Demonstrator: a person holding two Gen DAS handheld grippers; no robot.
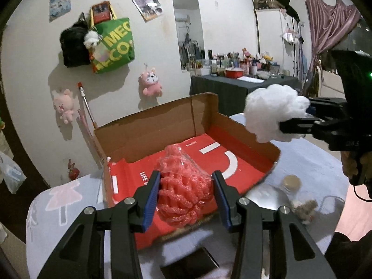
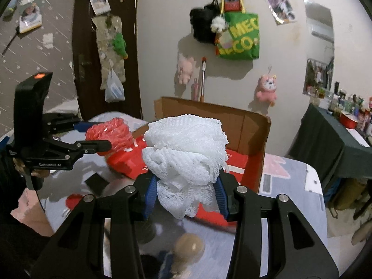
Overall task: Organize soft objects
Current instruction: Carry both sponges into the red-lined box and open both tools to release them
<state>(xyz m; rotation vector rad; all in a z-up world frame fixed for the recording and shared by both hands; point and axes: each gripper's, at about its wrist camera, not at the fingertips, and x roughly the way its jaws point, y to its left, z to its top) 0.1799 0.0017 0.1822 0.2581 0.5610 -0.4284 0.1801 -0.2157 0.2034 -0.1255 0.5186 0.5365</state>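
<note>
My left gripper (image 1: pixel 186 200) is shut on a pink mesh bath pouf (image 1: pixel 183 186) and holds it over the near edge of an open cardboard box (image 1: pixel 162 123) with a red liner. My right gripper (image 2: pixel 184 195) is shut on a white mesh bath pouf (image 2: pixel 186 155), held above the table at the box's right side. The white pouf (image 1: pixel 274 114) and right gripper (image 1: pixel 300 121) also show in the left wrist view. The pink pouf (image 2: pixel 109 134) and left gripper (image 2: pixel 102 139) show at the left in the right wrist view, by the box (image 2: pixel 244 125).
The box sits on a table with a pale printed cloth (image 1: pixel 58 200). A small jar with a cork lid (image 1: pixel 290 183) and a small tan plush (image 1: pixel 304 209) lie right of the box. A dark flat object (image 1: pixel 188 265) lies near me. A cluttered dark table (image 1: pixel 232 86) stands behind.
</note>
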